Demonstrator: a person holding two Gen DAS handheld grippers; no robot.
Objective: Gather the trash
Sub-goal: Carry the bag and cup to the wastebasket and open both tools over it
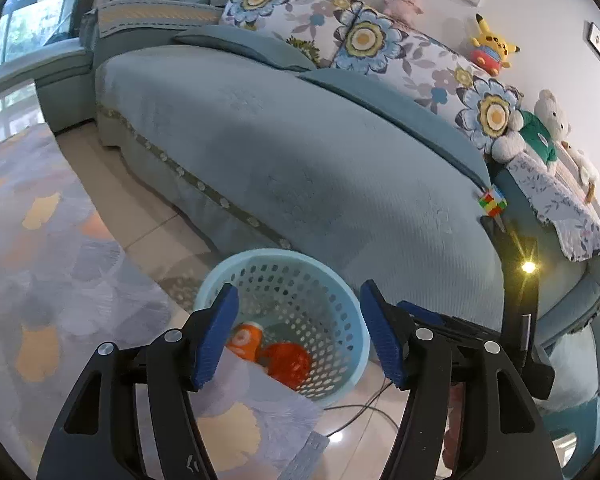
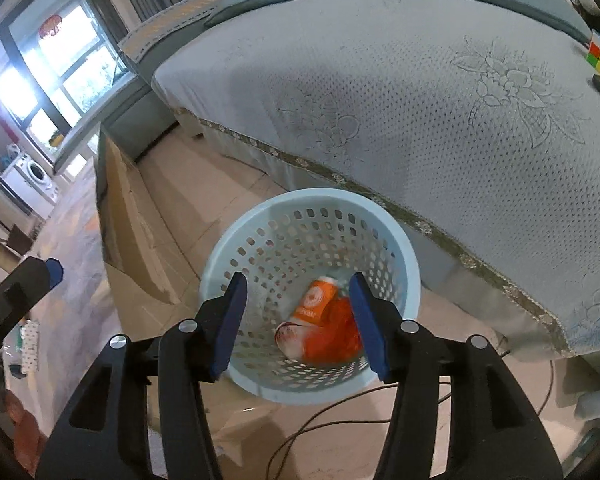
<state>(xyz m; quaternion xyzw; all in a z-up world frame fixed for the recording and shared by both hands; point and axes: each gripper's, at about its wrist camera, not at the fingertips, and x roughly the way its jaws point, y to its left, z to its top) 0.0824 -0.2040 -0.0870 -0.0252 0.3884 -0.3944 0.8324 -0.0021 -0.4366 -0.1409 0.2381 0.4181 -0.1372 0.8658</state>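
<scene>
- Both of my tongs hang over the bin with nothing between their ribbed blue pads: the right gripper (image 2: 296, 320) stands with its jaws wide apart right above the basket mouth, and the left gripper (image 1: 298, 334) is just as wide, held a little to the side.
- Directly below sits the pale blue round plastic basket (image 2: 404, 256), its wall pierced with rows of small holes, standing on the glossy beige tile floor (image 2: 204, 196) just beside the sofa's front edge — handy for dropping things from above.
- Inside it lie the collected pieces: an orange can with a white emblem (image 2: 314, 300), tipped on its side, touching a crumpled orange plastic wrapper (image 2: 336, 340). I judge that this trash is already in the bin.
- Behind rises the grey-blue quilted sofa cover (image 1: 300, 152), soft, stitched with flower motifs and trimmed with a floral braid.
- On the sofa's far end rests a multicoloured puzzle cube (image 1: 492, 201), well apart from the basket; probably a toy, not rubbish.
- A thin dark cable (image 2: 340, 420) loops on the floor near the basket's base; I would keep clear of it.
</scene>
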